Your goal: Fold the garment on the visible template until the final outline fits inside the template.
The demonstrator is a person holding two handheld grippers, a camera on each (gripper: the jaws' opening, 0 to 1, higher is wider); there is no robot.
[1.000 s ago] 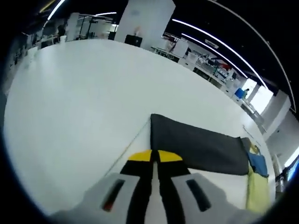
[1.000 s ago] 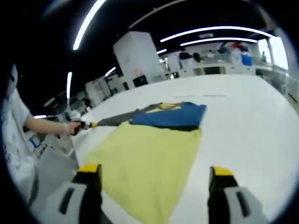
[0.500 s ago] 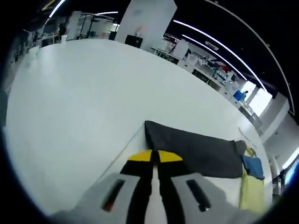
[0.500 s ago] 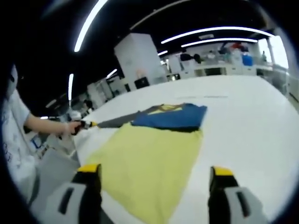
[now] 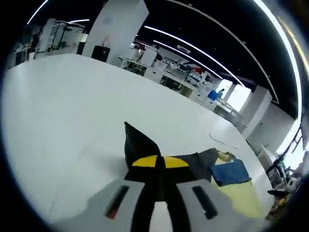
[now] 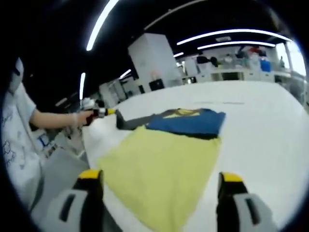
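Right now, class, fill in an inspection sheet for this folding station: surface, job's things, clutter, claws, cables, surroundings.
Surface: wide white table, thin line marked on it.
Job's things: garment in yellow, blue and dark grey panels, lying mostly flat; dark sleeve lifted.
Clutter: nothing seen.
Claws: left claw shut on the dark sleeve; right claw open above the yellow panel.
Cables: nothing seen.
Surroundings: large hall, strip lights, white pillar, distant benches.

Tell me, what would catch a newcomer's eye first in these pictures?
A large yellow, blue and dark grey fabric garment lies spread on the wide white table, just ahead of the open right gripper. At its far left, the left gripper pinches the garment's dark grey sleeve and lifts it.
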